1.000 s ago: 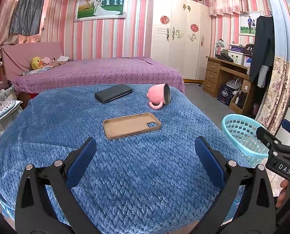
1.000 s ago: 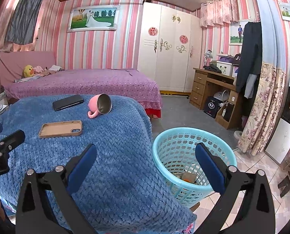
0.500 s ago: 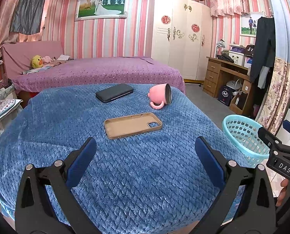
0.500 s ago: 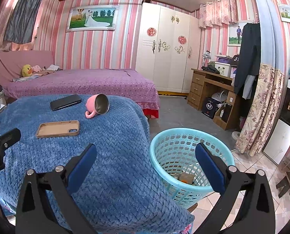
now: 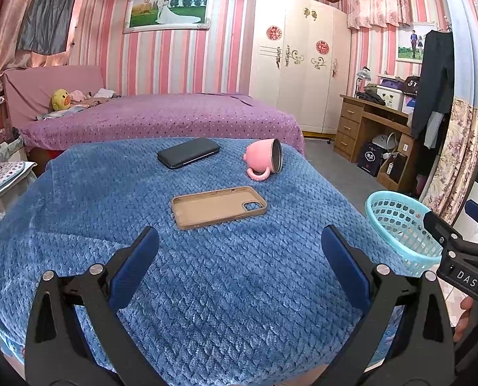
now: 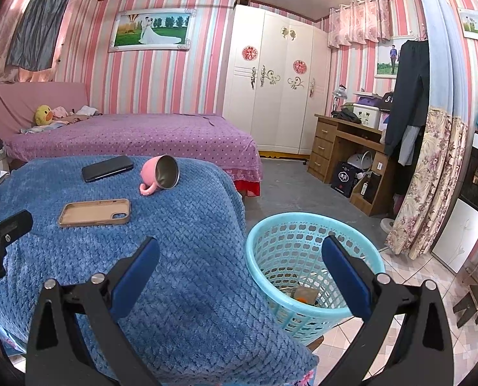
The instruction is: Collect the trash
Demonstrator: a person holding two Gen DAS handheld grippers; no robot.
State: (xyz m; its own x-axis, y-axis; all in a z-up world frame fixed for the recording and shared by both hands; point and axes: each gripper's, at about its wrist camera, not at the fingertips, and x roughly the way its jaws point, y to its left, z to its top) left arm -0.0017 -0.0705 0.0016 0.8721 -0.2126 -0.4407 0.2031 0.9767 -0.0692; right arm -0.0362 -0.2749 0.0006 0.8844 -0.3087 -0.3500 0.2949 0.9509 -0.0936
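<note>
A light blue plastic basket (image 6: 306,257) stands on the floor right of the blue-blanketed table (image 6: 174,257), with some trash at its bottom (image 6: 301,296). It also shows in the left wrist view (image 5: 399,225). My left gripper (image 5: 239,257) is open and empty above the near part of the blanket (image 5: 223,289). My right gripper (image 6: 239,263) is open and empty, over the table's right edge and the basket's rim. On the blanket lie a tan phone case (image 5: 218,206), a black phone (image 5: 188,156) and a tipped pink mug (image 5: 264,160).
A purple bed (image 5: 161,115) stands behind the table. A wooden desk (image 6: 345,148) with bags under it and a white wardrobe (image 6: 277,83) stand at the right. A floral curtain (image 6: 432,177) hangs near the basket. A small stool (image 6: 473,299) is on the tiled floor.
Both grippers have risen and drawn back slightly; the scene sits a little lower in both views. Both stay open. Nothing on the table has moved.
</note>
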